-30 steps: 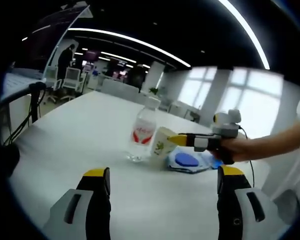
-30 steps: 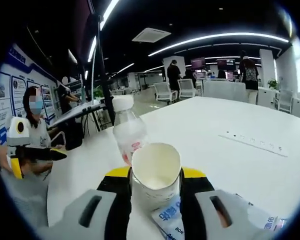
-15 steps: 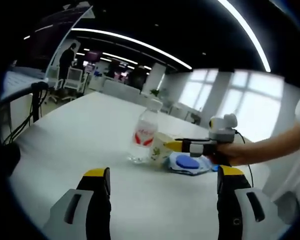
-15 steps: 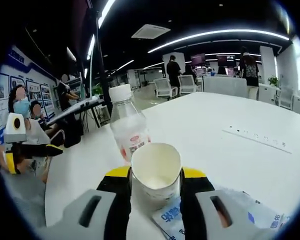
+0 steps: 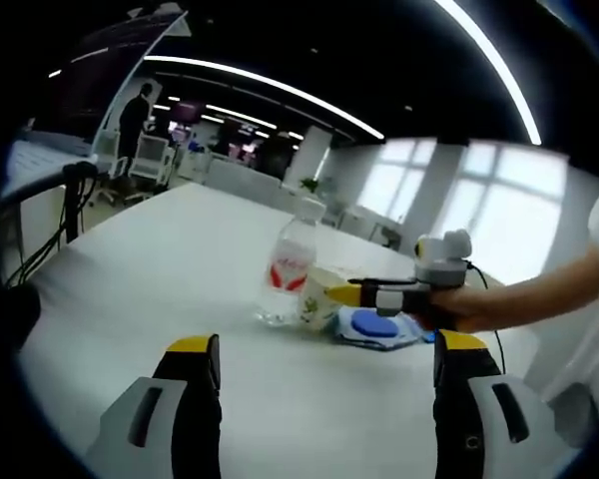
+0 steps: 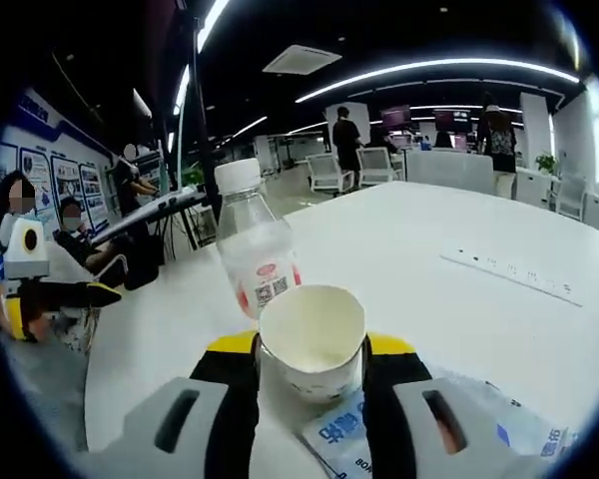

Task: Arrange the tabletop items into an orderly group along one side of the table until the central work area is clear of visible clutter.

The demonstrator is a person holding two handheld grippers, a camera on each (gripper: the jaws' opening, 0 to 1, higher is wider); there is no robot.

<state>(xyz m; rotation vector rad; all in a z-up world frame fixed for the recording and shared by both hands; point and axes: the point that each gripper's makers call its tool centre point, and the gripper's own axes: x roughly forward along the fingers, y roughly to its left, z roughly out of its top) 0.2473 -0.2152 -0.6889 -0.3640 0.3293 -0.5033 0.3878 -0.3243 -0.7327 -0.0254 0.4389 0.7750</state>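
— White tabletop (image 5: 130,269), long and smooth, in a large open office. What sits on it?

— In the left gripper view, three things cluster together toward the far right part of the tabletop: a clear plastic bottle (image 5: 288,267) with a white cap and red label, standing upright; a paper cup (image 5: 319,295) just beside it; and a flat packet (image 5: 377,325) with a blue patch, lying just right of the cup.

— Who holds the cup?

— The right gripper (image 6: 311,384). In the right gripper view its two yellow-tipped jaws press against both sides of the paper cup (image 6: 311,337), which is upright with its open mouth showing a pale, empty-looking inside. The bottle (image 6: 257,254) stands directly behind the cup; whether they touch is unclear. The packet (image 6: 344,431), with blue printing, lies under and beside the right jaw.

— Can the right gripper be seen from the other side?

— Yes. In the left gripper view the right gripper (image 5: 351,292) reaches in from the right, held by a person's hand (image 5: 459,307), its tip at the cup.

— And the left gripper?

— The left gripper (image 5: 319,357) has its jaws spread wide apart, with nothing between them, over bare tabletop near the close edge, well apart from the cluster. In the right gripper view, the left gripper (image 6: 85,295) appears at the left.

— Anything else on the table?

— A white power strip (image 6: 509,275) lies flat further along the tabletop, to the right in the right gripper view.
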